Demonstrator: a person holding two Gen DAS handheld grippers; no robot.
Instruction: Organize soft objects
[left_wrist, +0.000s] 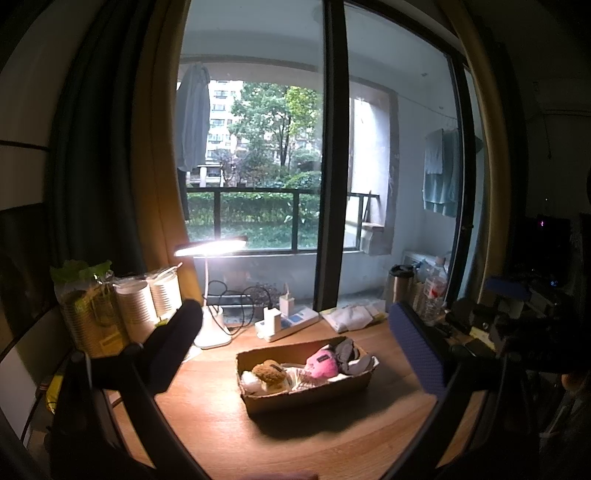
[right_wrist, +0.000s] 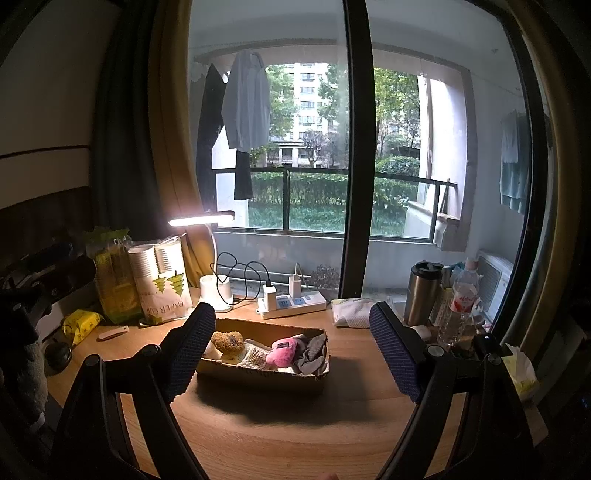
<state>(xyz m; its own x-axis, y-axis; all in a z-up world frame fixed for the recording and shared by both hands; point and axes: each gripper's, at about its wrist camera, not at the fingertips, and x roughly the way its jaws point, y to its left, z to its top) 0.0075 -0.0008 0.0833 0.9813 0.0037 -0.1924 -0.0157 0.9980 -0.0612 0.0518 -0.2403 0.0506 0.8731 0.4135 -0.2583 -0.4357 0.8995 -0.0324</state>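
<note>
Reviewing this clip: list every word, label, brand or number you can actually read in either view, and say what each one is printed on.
"PAPER CUP", upside down, on the paper cup sleeve pack left of the lamp.
Water bottle: red label with white characters, too blurred to read.
Pink plush in the cardboard box: small dark tag, too small to read.
Yellow packet: dark print, unreadable.
Power strip: no legible markings.
Nothing legible in the left wrist view.

Cardboard box (right_wrist: 258, 376) sits upright before me: brown plush (right_wrist: 227, 341) at its left end, pink plush (right_wrist: 282, 352) right of centre, grey cloth (right_wrist: 312, 354) bunched rightmost.
</note>
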